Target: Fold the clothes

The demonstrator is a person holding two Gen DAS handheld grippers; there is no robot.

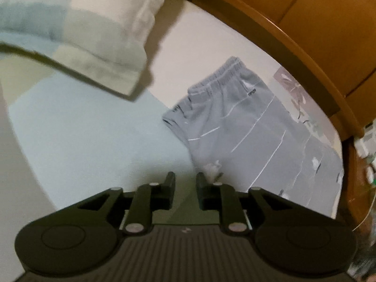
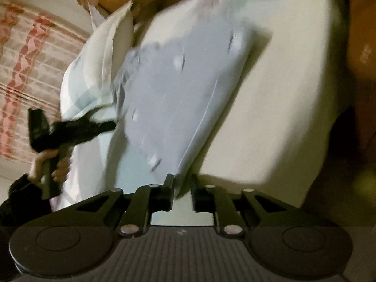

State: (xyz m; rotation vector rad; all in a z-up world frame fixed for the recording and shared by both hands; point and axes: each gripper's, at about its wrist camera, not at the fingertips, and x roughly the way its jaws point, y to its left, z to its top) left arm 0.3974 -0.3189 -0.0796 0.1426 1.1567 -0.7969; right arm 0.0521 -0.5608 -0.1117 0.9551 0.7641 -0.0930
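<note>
Shorts (image 1: 235,127), grey with thin white lines, are lying flat on the bed (image 1: 82,136). In the left wrist view the long axis is running from the elastic waistband at about 11 o'clock down toward 4 o'clock, so the waistband is pointing toward the pillow (image 1: 94,35) and the leg hems toward the wooden bed frame (image 1: 305,35) at 2 o'clock. Pillow is lying well apart from the shorts, at 10 o'clock.

Left gripper (image 1: 185,183) is hovering just beside the near edge of the shorts; jaws are standing parted with a clear gap and nothing between them.

Right wrist view is blurred. Right gripper (image 2: 182,185) is sitting at the lower corner of the shorts (image 2: 178,89); the fabric edge is touching the left finger, but whether it is pinched I cannot tell, since a gap is showing between the jaws. Here the garment is stretching from 6 o'clock up toward 1 o'clock.

Hand (image 2: 47,162) is gripping the other gripper's handle at 9 o'clock, near a quilted pink-patterned cover (image 2: 28,70).
</note>
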